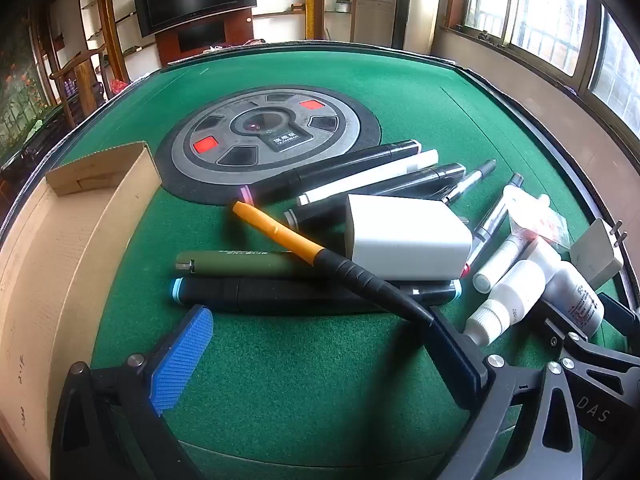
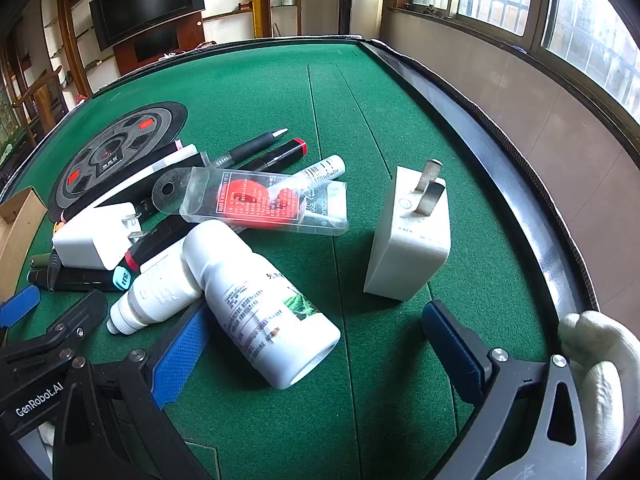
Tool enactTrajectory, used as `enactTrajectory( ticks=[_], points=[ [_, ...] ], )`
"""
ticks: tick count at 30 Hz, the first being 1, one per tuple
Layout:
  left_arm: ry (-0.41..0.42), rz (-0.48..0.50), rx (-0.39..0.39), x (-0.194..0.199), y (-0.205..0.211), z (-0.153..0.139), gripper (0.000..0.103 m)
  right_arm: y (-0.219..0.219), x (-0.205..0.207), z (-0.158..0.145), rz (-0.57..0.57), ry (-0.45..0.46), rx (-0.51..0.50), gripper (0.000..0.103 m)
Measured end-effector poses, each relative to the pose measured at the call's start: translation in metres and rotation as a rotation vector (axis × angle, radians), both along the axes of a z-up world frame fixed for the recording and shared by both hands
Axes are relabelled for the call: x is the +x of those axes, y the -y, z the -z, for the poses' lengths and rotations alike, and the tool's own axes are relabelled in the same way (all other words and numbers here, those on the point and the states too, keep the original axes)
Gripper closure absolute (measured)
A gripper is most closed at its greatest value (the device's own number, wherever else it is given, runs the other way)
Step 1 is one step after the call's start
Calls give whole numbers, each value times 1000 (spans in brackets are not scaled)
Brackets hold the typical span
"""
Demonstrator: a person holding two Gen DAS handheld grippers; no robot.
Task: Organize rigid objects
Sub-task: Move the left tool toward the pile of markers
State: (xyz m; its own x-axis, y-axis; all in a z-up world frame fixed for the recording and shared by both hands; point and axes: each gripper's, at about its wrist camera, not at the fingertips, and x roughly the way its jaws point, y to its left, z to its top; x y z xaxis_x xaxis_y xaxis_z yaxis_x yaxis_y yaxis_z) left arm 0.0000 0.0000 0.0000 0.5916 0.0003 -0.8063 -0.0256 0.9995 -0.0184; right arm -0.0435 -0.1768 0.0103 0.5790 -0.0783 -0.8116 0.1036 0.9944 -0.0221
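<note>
A pile of rigid objects lies on the green felt table (image 1: 280,360). In the left wrist view my left gripper (image 1: 320,344) is open, low over the felt just short of a black marker with a blue end (image 1: 280,296), a green pen (image 1: 236,266) and an orange-and-black pen (image 1: 304,246). A white charger (image 1: 404,236) sits behind them. In the right wrist view my right gripper (image 2: 312,344) is open, and the large white bottle (image 2: 260,300) lies between its fingers. A second white charger (image 2: 408,240) stands prongs up just ahead.
An open cardboard box (image 1: 60,240) stands at the left. A round grey control disc (image 1: 264,132) sits mid-table. Several markers (image 1: 360,176), a small white bottle (image 2: 156,300) and a clear plastic case with red contents (image 2: 260,204) crowd the pile. The raised table rim (image 2: 500,168) runs along the right.
</note>
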Motion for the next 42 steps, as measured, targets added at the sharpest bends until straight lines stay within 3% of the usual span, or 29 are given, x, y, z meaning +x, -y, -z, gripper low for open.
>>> enactTrajectory(
  ticks=[17, 21, 24, 28, 30, 33, 36, 38, 41, 42],
  points=[
    [-71, 116, 13, -20, -7, -2, 1, 0, 0, 0, -5, -1, -2, 0],
    [-72, 139, 12, -20, -6, -2, 1, -7, -1, 1, -167, -20, 14, 0],
    [-71, 146, 10, -24, -9, -3, 1, -4, -6, -1, -122, -42, 77, 0],
    [-65, 138, 13, -33, -11, -2, 1, -17, -8, -3, -139, -78, -1, 0],
    [-39, 108, 29, -39, -17, -6, 1, -17, -7, -4, -123, -112, 3, 0],
    [89, 90, 31, -57, -30, -32, 1, -20, -10, -8, -92, -120, -43, 0],
    [219, 93, 1, -81, -48, -73, 1, -23, -25, -27, -69, -32, -94, 1],
    [318, 95, -80, -98, -71, -109, 1, -27, -39, -55, -47, 88, -120, 2],
    [466, 97, -182, -120, -104, -145, 1, -17, -82, -110, -5, 407, -146, 0],
    [455, 106, -219, -120, -113, -146, 1, -12, -95, -122, -11, 502, -104, 0]
  ],
)
